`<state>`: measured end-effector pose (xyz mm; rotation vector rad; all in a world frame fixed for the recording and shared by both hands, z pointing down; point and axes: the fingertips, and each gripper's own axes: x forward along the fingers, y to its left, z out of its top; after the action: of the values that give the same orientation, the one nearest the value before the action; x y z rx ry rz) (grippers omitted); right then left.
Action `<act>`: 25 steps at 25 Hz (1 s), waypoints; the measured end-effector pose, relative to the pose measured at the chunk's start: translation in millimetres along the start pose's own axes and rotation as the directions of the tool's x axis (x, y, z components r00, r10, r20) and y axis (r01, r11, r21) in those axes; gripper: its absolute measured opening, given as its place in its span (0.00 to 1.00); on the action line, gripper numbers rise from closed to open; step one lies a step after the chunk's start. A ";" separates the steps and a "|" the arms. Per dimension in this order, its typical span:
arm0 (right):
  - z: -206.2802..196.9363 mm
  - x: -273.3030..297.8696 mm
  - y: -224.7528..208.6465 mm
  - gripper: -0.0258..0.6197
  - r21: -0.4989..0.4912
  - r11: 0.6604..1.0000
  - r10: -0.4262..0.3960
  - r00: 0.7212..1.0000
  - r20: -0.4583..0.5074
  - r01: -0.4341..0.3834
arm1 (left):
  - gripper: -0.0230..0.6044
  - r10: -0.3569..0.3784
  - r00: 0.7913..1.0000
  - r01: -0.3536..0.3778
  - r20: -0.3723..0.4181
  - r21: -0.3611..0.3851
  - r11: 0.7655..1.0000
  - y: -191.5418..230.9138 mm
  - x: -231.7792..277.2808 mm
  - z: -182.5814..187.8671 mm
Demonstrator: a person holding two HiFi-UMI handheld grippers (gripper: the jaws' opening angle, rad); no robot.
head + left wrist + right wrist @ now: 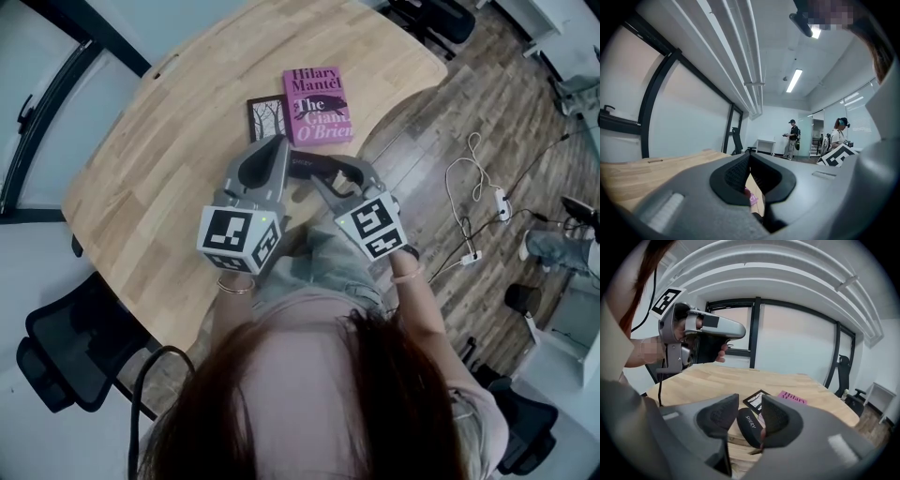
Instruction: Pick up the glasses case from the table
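Our right tongs [749, 404] stand apart, framing the glasses case [749, 427], which lies ungripped at the near edge of the surface [717, 380]; our left tongs [749, 159] are together, empty. Gripping and lifting remain.

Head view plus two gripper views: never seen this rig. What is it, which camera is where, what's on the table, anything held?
No robot here: a person holds a grey two-jaw gripper in each hand; the marker cubes belong to them. The head view is from a camera on the person's head, looking down. Each gripper view rides on its gripper and looks along its jaws. On the light wooden table lie a pink paperback book, a small dark card with a tree drawing and a black oval glasses case. The left gripper is shut and empty. The right gripper is open; the case shows between its jaws, not gripped. So nothing is held.
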<state>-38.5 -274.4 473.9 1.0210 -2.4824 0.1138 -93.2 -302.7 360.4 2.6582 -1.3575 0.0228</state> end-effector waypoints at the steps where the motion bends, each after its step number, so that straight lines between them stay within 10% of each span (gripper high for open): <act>1: -2.1 2.2 -2.6 0.28 -0.001 1.000 0.008 1.000 -0.004 -0.008 | 0.05 0.005 1.000 -0.005 0.001 -0.003 1.000 1.0 3.1 0.4; 25: -62.5 71.4 -14.4 0.41 -0.086 0.958 0.256 0.950 -0.178 -0.274 | 0.05 0.151 0.987 -0.154 -0.060 -0.047 0.987 33.1 41.7 -23.3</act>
<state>-49.7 -316.1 559.7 0.6027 -2.4307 0.1377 -94.0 -351.9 391.3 2.4869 -1.5190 0.0782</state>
